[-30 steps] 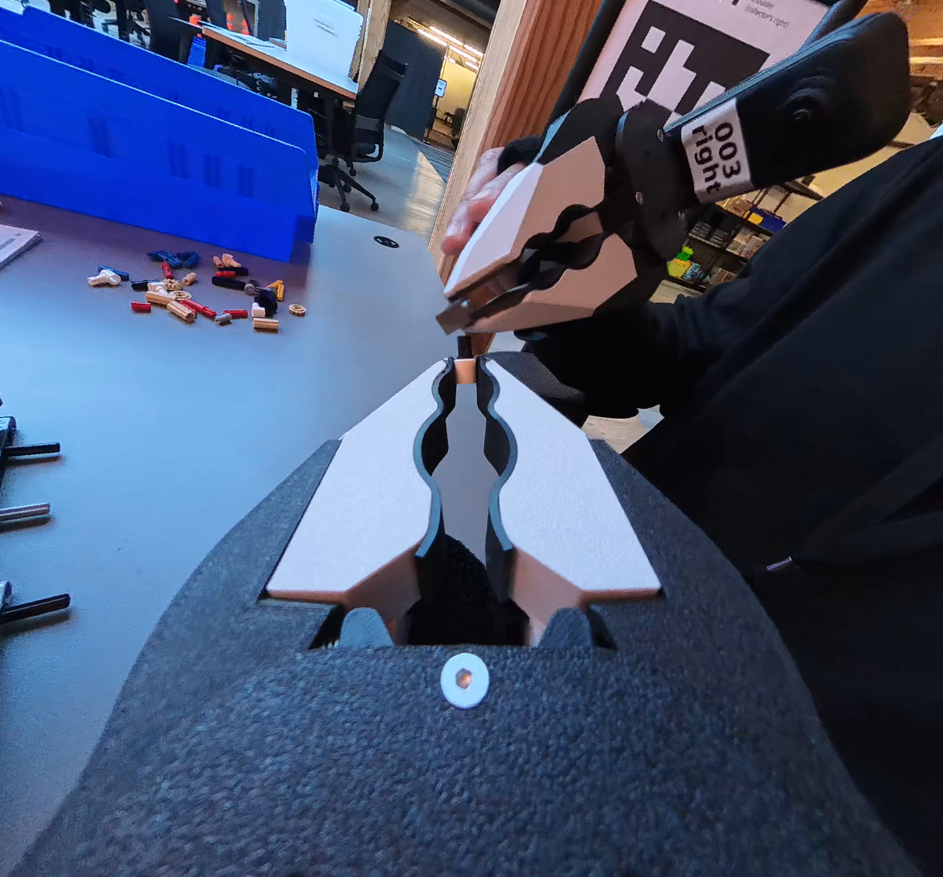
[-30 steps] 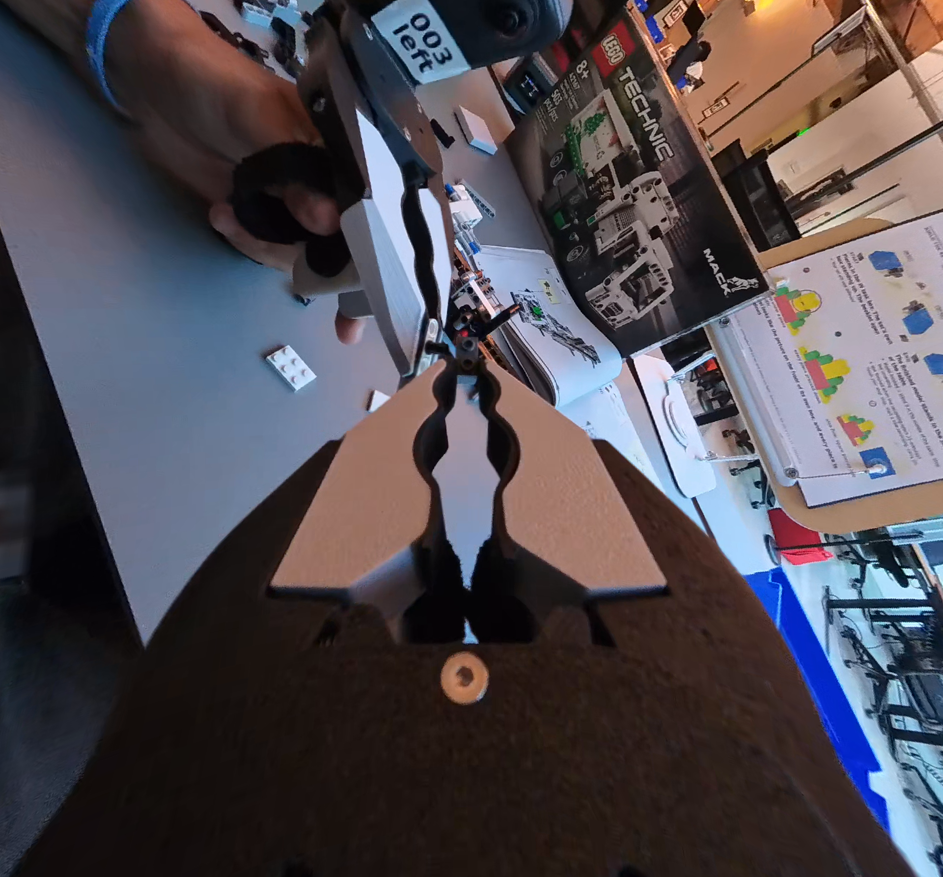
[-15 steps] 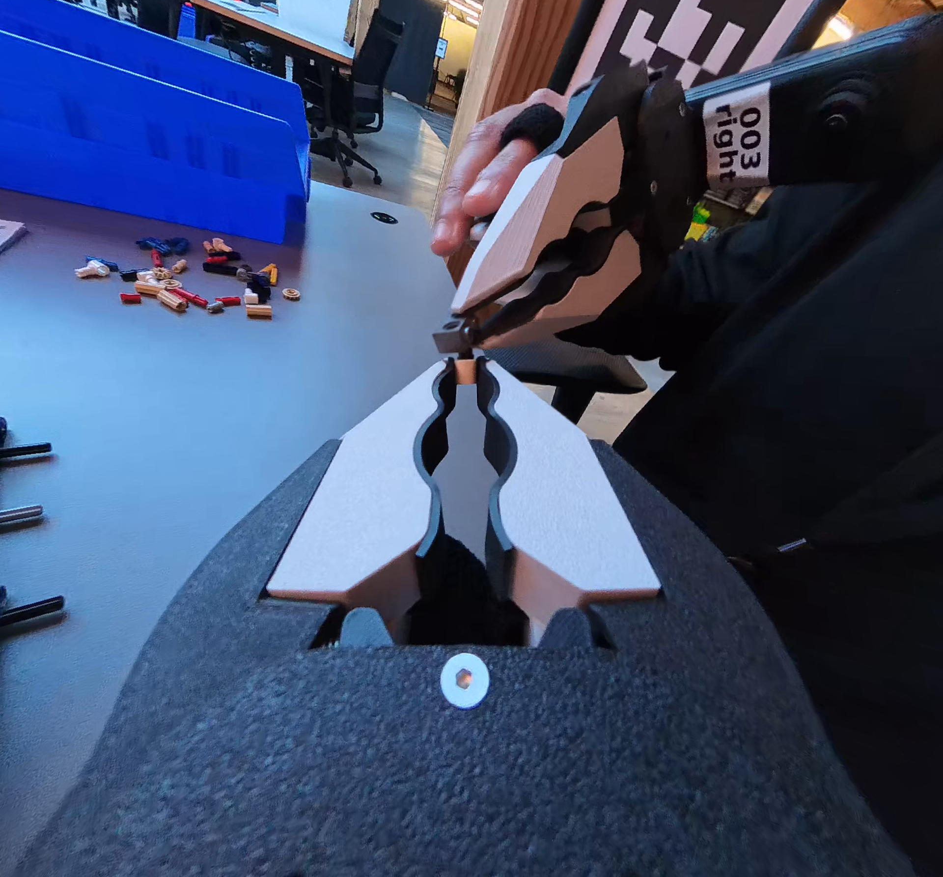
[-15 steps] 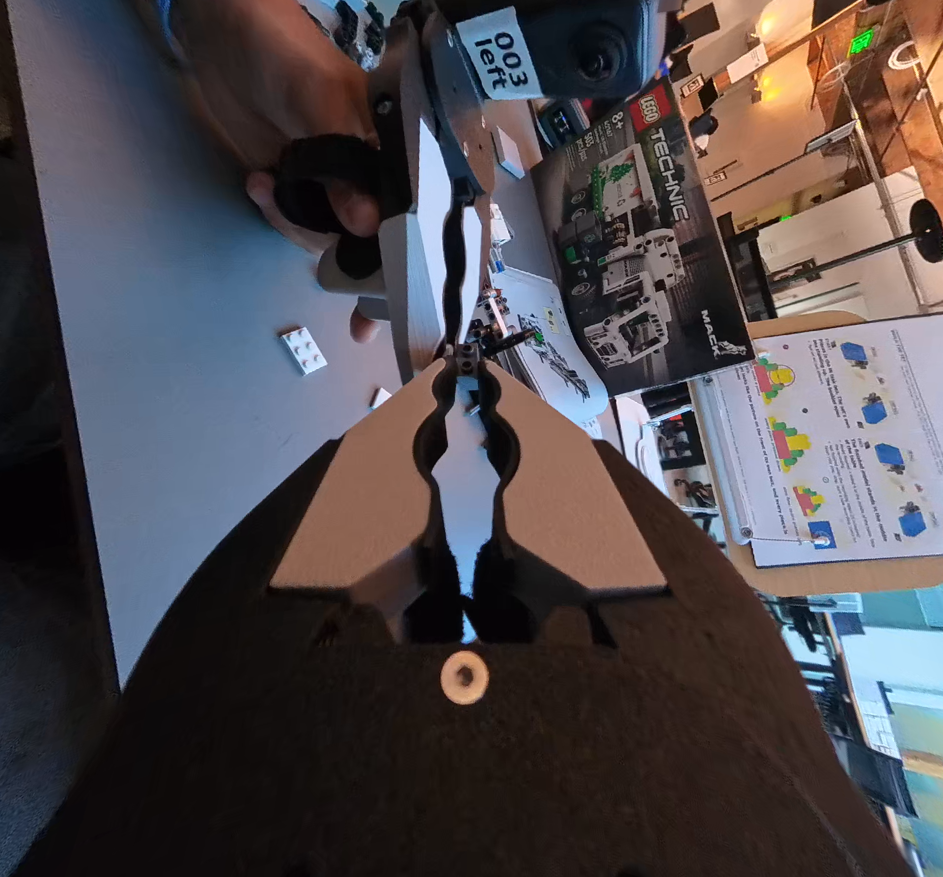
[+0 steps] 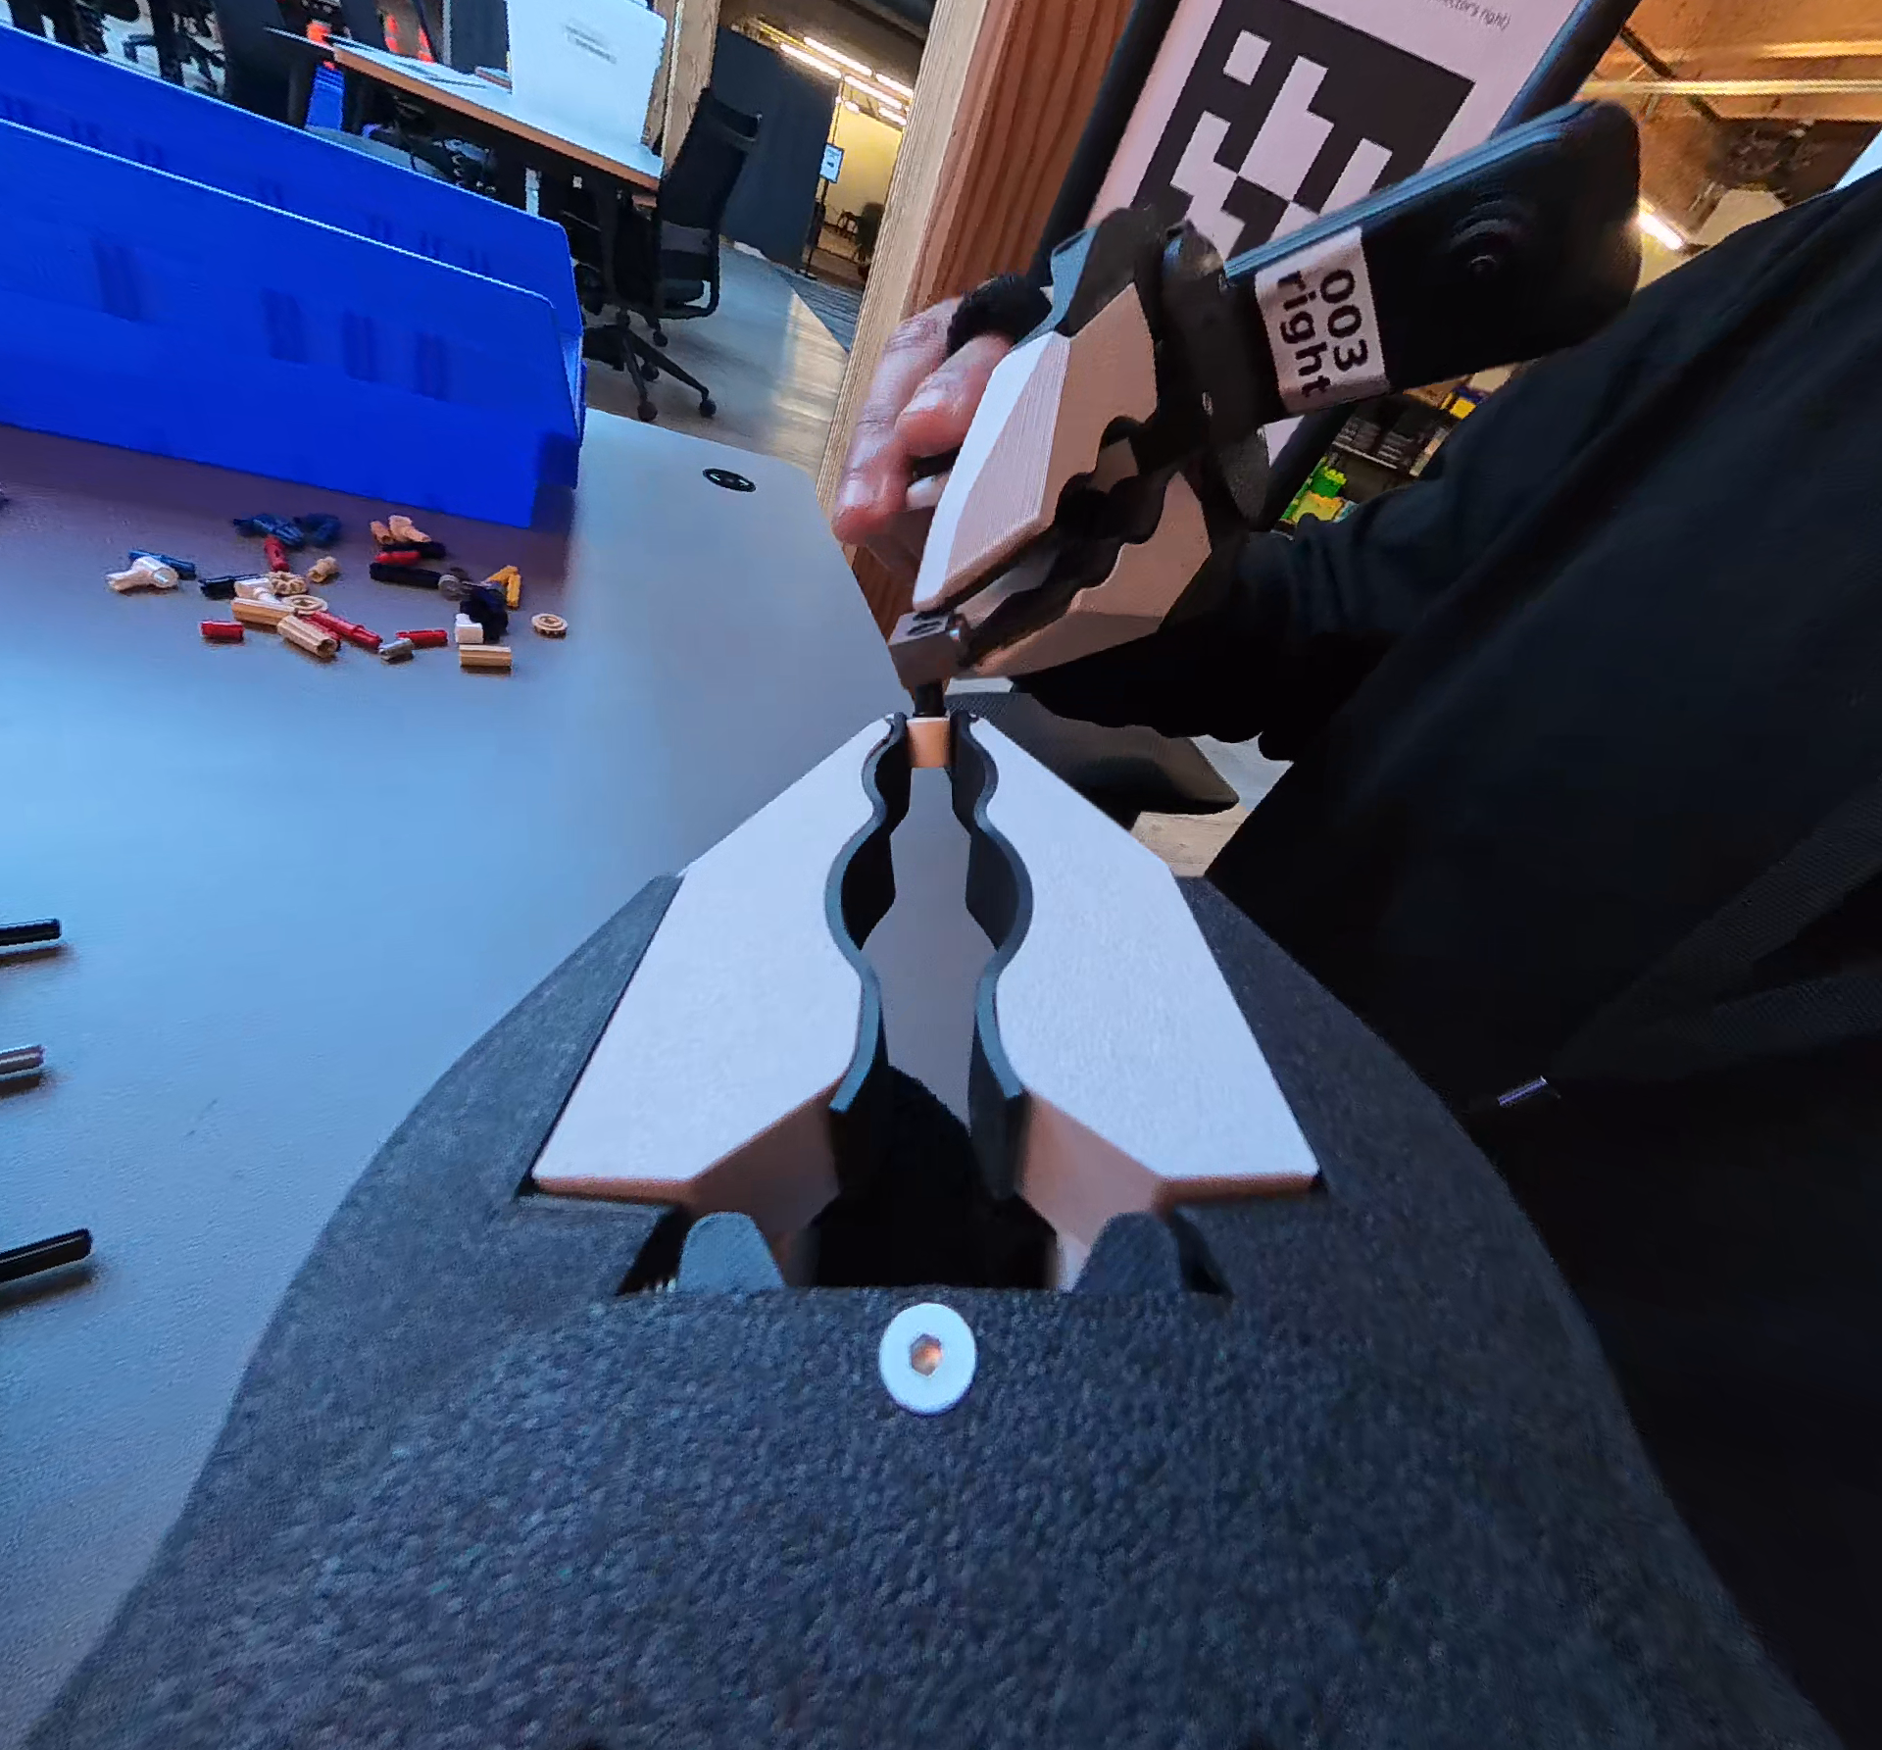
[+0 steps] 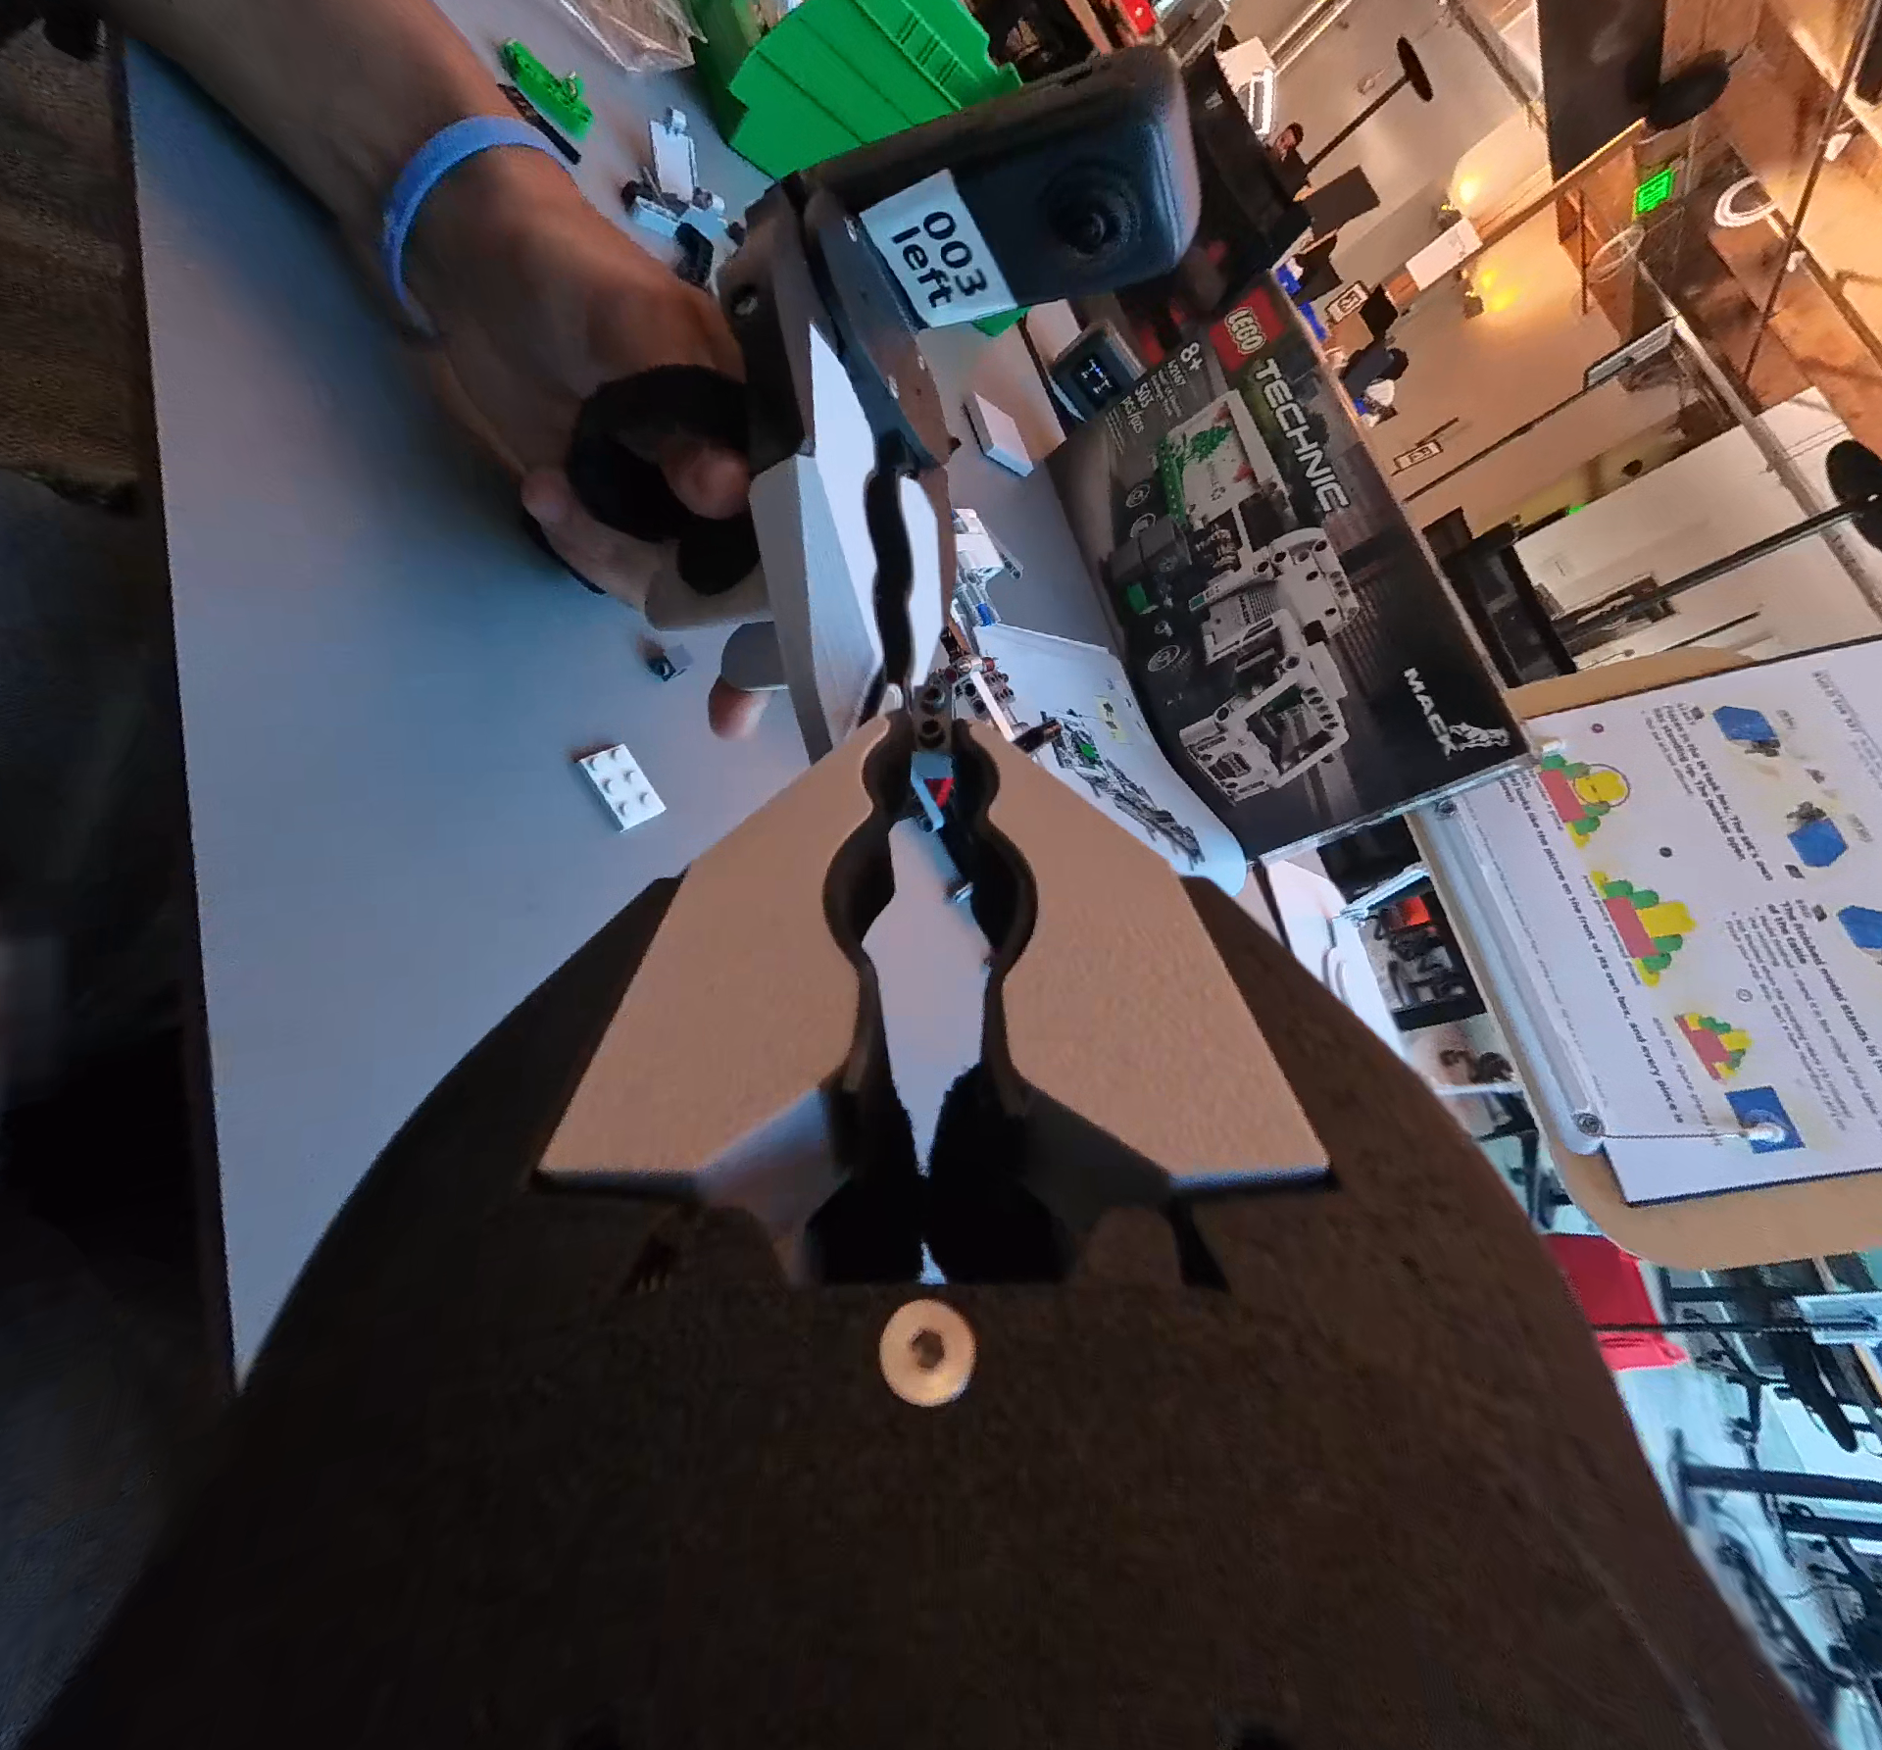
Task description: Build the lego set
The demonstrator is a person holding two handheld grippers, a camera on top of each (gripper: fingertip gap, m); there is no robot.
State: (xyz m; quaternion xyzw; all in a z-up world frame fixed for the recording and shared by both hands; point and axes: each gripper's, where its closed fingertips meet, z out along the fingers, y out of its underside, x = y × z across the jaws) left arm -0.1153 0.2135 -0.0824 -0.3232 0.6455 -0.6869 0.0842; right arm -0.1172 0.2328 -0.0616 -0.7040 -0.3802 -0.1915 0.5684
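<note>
In the left wrist view, my left gripper is shut on a small tan lego piece at its tips, held above the grey table. My right gripper comes in from the upper right, shut on a small dark grey piece directly above the tan one. A short black pin joins the two. In the right wrist view, my right gripper grips the dark grey piece, and the left gripper meets it tip to tip.
A scatter of small loose pieces lies before blue bins. Black axles lie at the left edge. A white plate, an open booklet, the set's box and green bins sit beyond. The tips of both grippers are at nearly the same place. The left tips stand about 11 cm off the white plate.
My right gripper has shifted slightly so its dark grey piece sits straight over the tan piece. The black pin now shows between them. Both grippers stay shut.
</note>
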